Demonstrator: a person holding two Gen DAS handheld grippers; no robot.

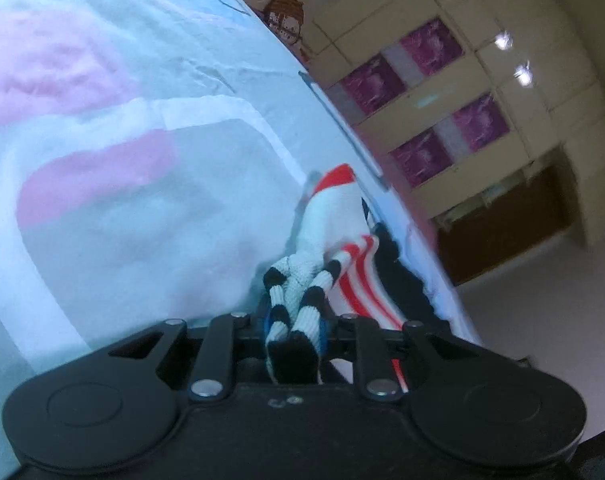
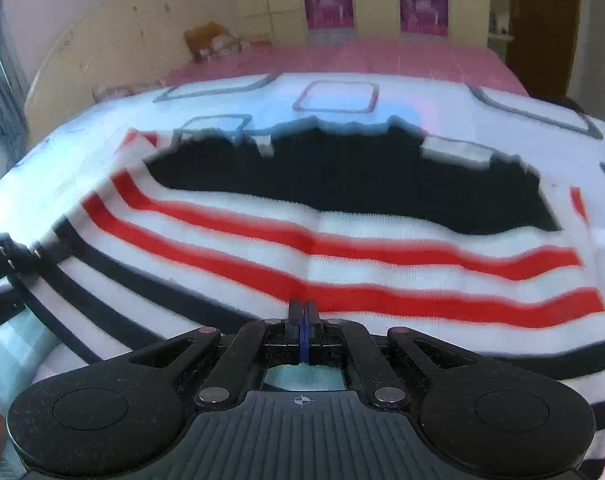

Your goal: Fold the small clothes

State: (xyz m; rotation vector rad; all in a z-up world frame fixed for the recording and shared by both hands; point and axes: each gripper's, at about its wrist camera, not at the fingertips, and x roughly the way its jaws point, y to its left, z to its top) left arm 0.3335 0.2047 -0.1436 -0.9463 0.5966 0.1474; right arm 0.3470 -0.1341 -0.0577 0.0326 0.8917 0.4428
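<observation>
A bed (image 2: 522, 104) is seen covered by a white sheet printed with dark-outlined squares and pink patches. A striped knit garment (image 2: 342, 256), white with red and black bands and a black panel, is laid flat on it. Further back, a pink cover (image 2: 382, 58) is spread over the bed.

Left wrist view: rolled sideways, close over the bedsheet (image 1: 142, 208), facing along the bed edge toward wardrobes (image 1: 442, 92). Right wrist view: angled down, close above the bed. Shared: striped garment (image 2: 342, 272), wardrobes.
</observation>
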